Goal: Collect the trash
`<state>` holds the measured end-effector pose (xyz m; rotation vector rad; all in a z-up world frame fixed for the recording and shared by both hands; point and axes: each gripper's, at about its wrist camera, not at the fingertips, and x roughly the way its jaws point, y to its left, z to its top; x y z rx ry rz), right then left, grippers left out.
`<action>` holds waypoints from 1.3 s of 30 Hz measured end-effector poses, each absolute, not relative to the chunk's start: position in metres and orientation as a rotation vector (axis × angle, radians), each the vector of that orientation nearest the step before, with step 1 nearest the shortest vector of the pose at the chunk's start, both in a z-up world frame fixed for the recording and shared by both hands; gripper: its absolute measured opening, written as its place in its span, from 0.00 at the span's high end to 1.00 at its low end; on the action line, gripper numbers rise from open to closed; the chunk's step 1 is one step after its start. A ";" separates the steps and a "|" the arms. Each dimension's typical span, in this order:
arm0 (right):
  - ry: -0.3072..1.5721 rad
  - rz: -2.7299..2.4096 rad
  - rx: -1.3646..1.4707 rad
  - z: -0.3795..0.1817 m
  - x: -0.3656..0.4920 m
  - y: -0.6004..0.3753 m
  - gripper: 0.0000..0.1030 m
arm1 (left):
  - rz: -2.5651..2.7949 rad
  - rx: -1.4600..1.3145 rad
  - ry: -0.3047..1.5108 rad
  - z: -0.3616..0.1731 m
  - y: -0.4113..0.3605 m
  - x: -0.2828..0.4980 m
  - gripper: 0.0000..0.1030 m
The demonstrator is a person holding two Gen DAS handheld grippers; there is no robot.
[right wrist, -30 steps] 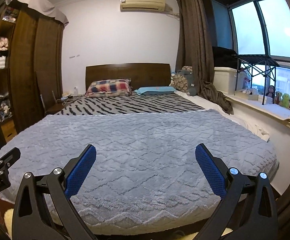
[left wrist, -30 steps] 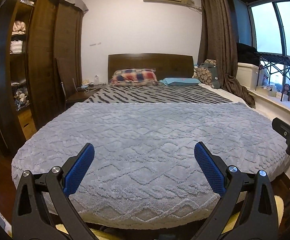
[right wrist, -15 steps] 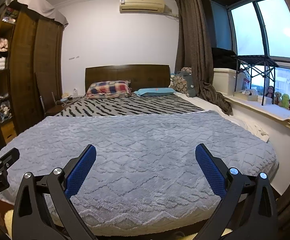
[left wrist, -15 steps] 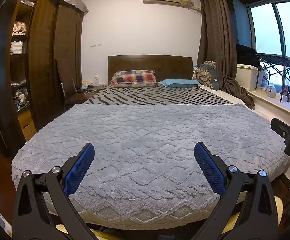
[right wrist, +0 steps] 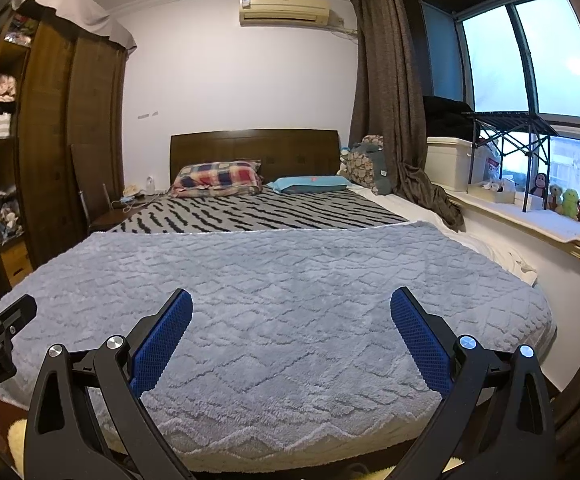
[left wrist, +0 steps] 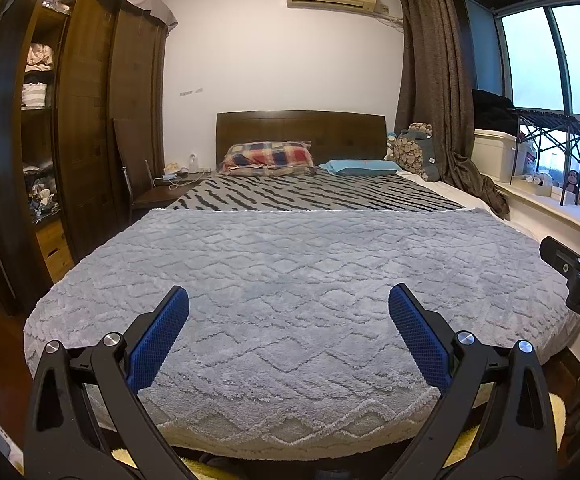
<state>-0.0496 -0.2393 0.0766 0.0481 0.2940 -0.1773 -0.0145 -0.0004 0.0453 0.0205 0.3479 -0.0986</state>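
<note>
In the left wrist view, the left gripper (left wrist: 288, 332) is held above the foot of the bed, its blue-padded fingers (left wrist: 158, 334) spread wide and grasping nothing. A grey textured blanket (left wrist: 290, 272) covers the near half of the bed, with a zebra-striped cover (left wrist: 313, 196), a plaid pillow (left wrist: 268, 156) and a blue pillow (left wrist: 363, 167) beyond it. Part of the right gripper shows at the right edge. No trash can be made out here. In the right wrist view, the right gripper (right wrist: 291, 334) is likewise released and empty over the same blanket (right wrist: 282, 280). Plush toys (right wrist: 565, 200) sit on the windowsill (right wrist: 529, 220) beside the curtain (right wrist: 389, 100). No trash can be made out here either.
</note>
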 end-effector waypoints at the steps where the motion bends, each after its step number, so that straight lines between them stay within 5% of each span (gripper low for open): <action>1: 0.294 -0.176 0.048 0.077 -0.050 -0.239 0.03 | -0.099 0.020 0.347 0.046 0.000 -0.014 0.08; 39: 0.290 -0.178 0.050 0.077 -0.049 -0.241 0.03 | -0.092 0.017 0.336 0.049 -0.001 -0.018 0.08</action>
